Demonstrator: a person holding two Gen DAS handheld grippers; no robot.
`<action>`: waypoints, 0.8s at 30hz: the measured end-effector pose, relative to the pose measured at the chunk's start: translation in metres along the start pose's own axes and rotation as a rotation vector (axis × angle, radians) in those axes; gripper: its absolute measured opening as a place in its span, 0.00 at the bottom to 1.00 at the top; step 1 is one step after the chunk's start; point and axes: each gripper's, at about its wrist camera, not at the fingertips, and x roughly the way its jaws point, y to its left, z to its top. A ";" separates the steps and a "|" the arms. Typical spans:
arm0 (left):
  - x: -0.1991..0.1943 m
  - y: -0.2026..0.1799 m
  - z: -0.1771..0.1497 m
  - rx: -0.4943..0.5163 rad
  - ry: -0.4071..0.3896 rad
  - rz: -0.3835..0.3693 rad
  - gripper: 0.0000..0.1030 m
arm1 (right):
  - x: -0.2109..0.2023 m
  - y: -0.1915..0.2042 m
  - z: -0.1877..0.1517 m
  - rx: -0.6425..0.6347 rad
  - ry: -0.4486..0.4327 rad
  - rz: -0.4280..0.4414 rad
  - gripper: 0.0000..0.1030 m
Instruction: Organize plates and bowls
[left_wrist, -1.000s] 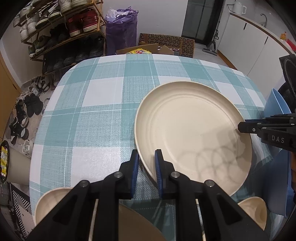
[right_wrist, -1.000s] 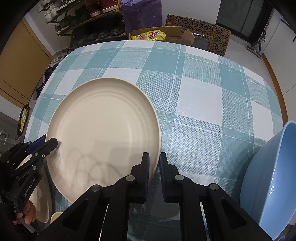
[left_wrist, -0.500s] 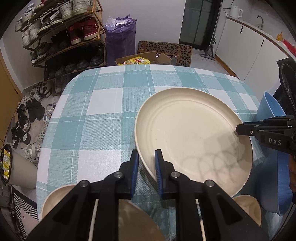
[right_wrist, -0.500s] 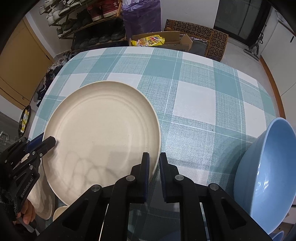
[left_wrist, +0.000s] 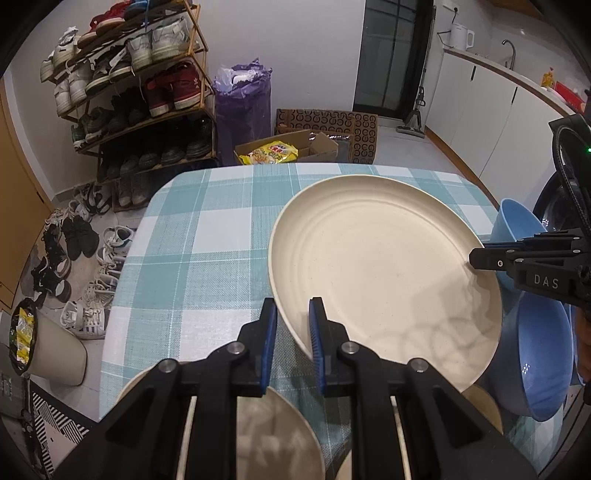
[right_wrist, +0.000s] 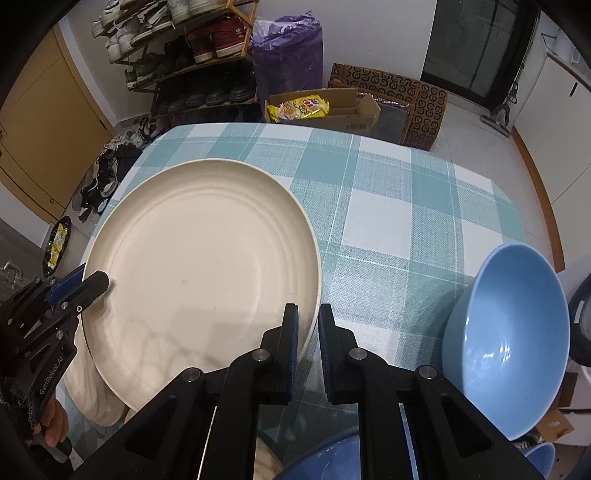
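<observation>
Now large cream plate (left_wrist: 384, 273), faint concentric ridges, speckled.

Two close, downward wrist views, shared cream plate (left_wrist: 384, 280).

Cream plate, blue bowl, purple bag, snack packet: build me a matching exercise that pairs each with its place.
Things:
1. cream plate
2. blue bowl
3. purple bag
4. yellow snack packet

Places:
A. in an open cardboard box on the floor
B. beside the shoe rack
C. held at its rim by the left hand-held gripper and the right hand-held gripper
D. at the right edge of the table

Pairs: 1-C, 2-D, 3-B, 4-A
</observation>
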 end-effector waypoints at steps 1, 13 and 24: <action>-0.003 -0.001 0.000 0.000 -0.004 0.000 0.15 | -0.004 0.001 -0.001 -0.003 -0.005 -0.001 0.11; -0.055 -0.004 -0.008 0.003 -0.072 0.004 0.15 | -0.054 0.015 -0.022 -0.022 -0.069 -0.008 0.11; -0.096 -0.008 -0.032 0.006 -0.121 0.015 0.15 | -0.093 0.030 -0.053 -0.047 -0.116 -0.013 0.11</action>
